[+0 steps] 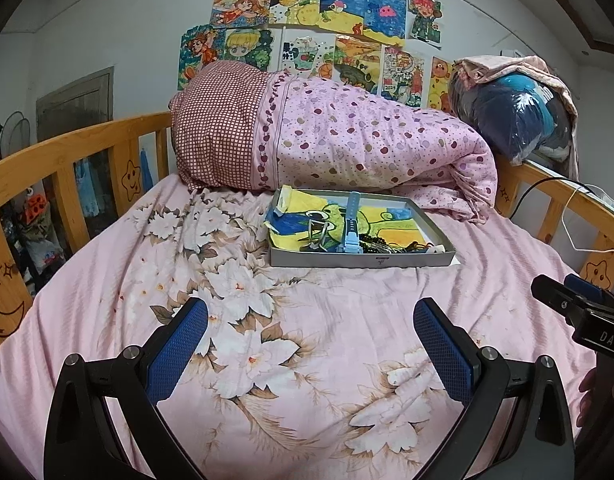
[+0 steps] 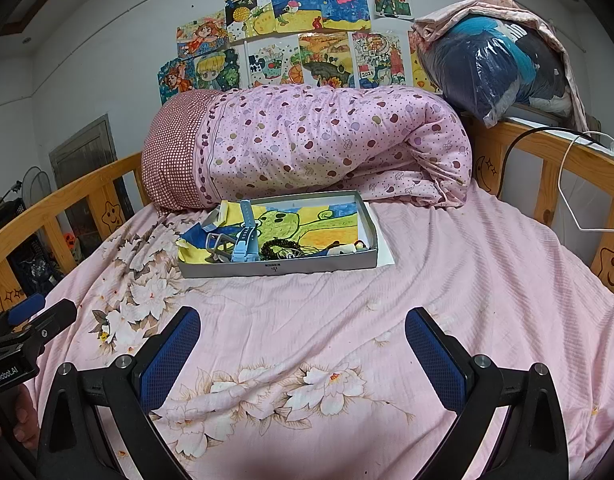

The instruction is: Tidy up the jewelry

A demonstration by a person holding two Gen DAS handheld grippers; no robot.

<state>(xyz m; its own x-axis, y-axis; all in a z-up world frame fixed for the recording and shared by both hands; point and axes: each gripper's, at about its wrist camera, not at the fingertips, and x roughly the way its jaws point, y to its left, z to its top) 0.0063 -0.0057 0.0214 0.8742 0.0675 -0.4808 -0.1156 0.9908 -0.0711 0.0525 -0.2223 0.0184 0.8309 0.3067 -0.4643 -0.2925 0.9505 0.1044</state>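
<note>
Pink bedsheet (image 2: 447, 280), one tray (image 2: 279, 268), one blue watch (image 2: 245, 236), two gaping claws

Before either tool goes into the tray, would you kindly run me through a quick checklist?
1. Left tool open, holding nothing: ok.
2. Right tool open, holding nothing: ok.
3. Grey tray resting flat on the bedsheet: ok.
4. Blue watch unobstructed on top: ok.
5. Dark bead bracelet separate from the other pieces: cannot tell.
6. Path from both tools to the tray clear: ok.
</note>
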